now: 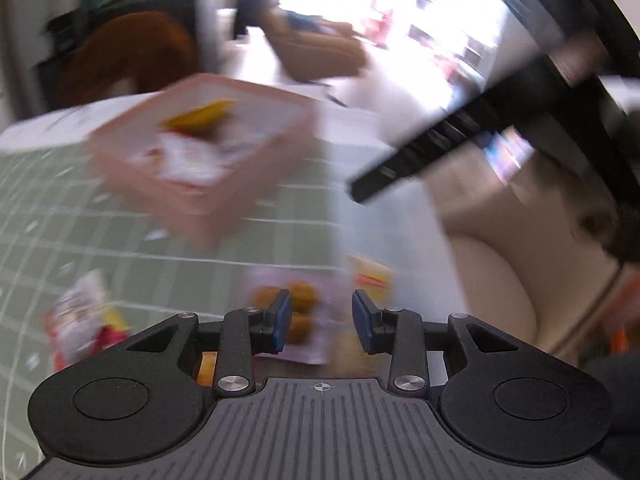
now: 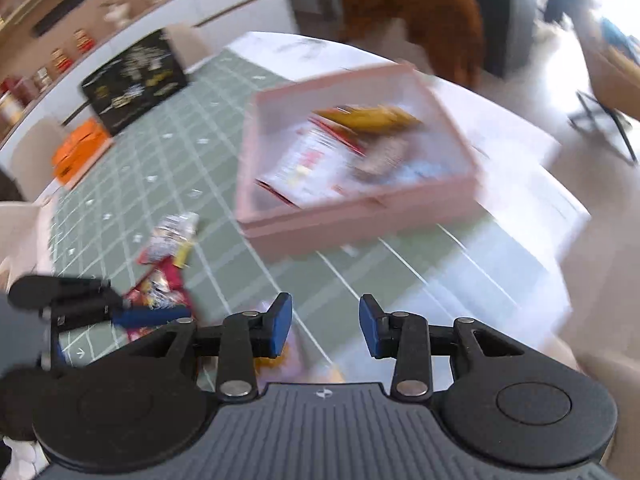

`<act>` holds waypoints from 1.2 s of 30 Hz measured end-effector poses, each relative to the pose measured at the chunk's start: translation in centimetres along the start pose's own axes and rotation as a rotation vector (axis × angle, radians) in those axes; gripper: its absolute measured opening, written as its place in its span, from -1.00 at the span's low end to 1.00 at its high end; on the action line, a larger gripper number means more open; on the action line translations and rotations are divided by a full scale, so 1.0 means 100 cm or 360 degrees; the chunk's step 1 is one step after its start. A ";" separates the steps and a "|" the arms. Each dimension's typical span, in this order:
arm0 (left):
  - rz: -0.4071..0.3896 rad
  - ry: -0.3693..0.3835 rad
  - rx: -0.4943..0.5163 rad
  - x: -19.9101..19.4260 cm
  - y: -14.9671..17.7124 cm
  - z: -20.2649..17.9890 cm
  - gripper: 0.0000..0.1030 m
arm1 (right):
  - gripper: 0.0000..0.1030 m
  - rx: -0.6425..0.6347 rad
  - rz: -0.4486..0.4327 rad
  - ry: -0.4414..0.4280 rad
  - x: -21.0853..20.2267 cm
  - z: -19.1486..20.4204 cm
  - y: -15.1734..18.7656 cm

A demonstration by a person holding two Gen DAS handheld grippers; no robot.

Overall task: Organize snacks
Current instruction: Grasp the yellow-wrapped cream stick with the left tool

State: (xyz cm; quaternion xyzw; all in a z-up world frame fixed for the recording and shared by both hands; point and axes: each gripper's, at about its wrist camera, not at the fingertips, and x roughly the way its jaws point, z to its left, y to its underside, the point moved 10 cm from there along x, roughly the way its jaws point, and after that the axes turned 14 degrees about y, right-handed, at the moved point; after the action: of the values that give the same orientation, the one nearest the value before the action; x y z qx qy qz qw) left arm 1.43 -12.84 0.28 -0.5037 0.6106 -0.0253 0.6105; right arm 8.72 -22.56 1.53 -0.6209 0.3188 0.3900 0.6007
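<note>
A pink box (image 2: pixel 360 216) holding several snack packets stands on the green grid mat (image 2: pixel 168 168); it also shows in the left wrist view (image 1: pixel 192 184). My left gripper (image 1: pixel 322 322) is open and empty above a pale purple packet with orange snacks (image 1: pixel 296 316). A yellow packet (image 1: pixel 372 280) lies just right of it. A red and white packet (image 1: pixel 80 316) lies at the left. My right gripper (image 2: pixel 325 326) is open and empty over the mat's near edge. The left gripper's fingers (image 2: pixel 148 316) show at its left, by red packets (image 2: pixel 164 280). Both views are blurred.
A black box (image 2: pixel 132 84) and an orange box (image 2: pixel 80 152) stand at the mat's far left. A brown chair back (image 2: pixel 416 16) is behind the table. The right gripper's black body (image 1: pixel 460 136) crosses the left wrist view. A person sits in the background (image 1: pixel 288 32).
</note>
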 end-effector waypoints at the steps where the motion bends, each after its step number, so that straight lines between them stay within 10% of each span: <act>1: 0.0038 0.0008 0.0053 0.008 0.004 -0.011 -0.26 | -0.24 0.0027 0.0006 0.0021 -0.002 -0.007 0.007; 12: 0.0054 -0.0103 -0.0181 0.036 0.020 -0.007 -0.38 | -0.07 0.0178 0.0108 0.0117 -0.006 -0.034 0.068; 16: 0.0006 -0.0231 -0.0472 0.005 0.041 0.007 -0.40 | 0.60 0.0000 -0.0013 0.0161 -0.014 -0.027 0.059; 24: -0.0078 -0.0544 -0.0879 -0.041 0.067 0.048 -0.42 | 0.60 -0.0194 -0.0012 -0.0050 0.016 0.025 0.049; 33: -0.0063 -0.0702 -0.0971 -0.057 0.082 0.047 -0.42 | 0.60 -0.0279 -0.0076 -0.0240 0.053 0.101 0.014; 36: -0.0053 -0.0709 -0.0971 -0.057 0.083 0.044 -0.42 | 0.28 -0.0289 -0.0077 -0.0228 0.068 0.118 0.005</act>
State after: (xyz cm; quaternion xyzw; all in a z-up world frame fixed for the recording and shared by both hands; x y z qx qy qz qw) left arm -1.45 -2.48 -2.08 -0.6654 0.4341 0.2579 0.5498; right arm 10.41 -10.41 -4.33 -0.6509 0.2231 0.4460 0.5724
